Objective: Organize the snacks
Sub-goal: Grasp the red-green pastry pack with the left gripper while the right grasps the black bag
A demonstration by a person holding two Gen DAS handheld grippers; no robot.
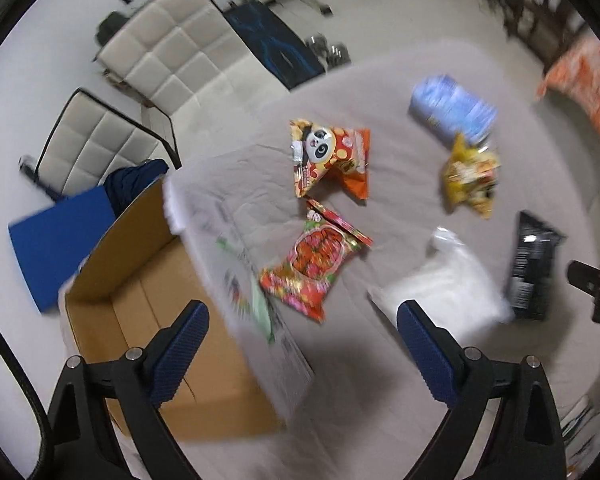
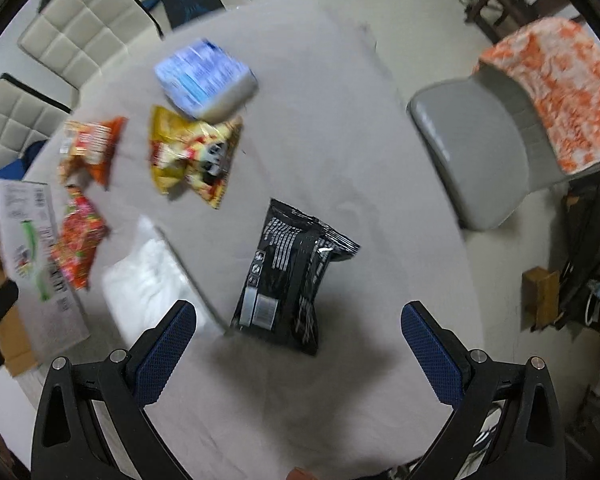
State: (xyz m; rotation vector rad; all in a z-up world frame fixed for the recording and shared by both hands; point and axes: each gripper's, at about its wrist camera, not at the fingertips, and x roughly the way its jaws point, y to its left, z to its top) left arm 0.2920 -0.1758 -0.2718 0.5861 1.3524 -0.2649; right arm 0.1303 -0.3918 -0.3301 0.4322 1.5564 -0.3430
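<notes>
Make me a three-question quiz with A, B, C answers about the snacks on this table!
1. Where is the brown cardboard box?
A. at the table's edge
B. on the grey chair
C. under the blue pack

2. What colour is the snack bag nearest the right gripper?
A. yellow
B. black
C. green

3. How is the left gripper?
A. shut on a bag
B. shut, empty
C. open, empty

Answers: 1 A, the box sits open beside the grey table. 2 B, the black foil bag lies just ahead of it. 3 C, its fingers are spread with nothing between.
</notes>
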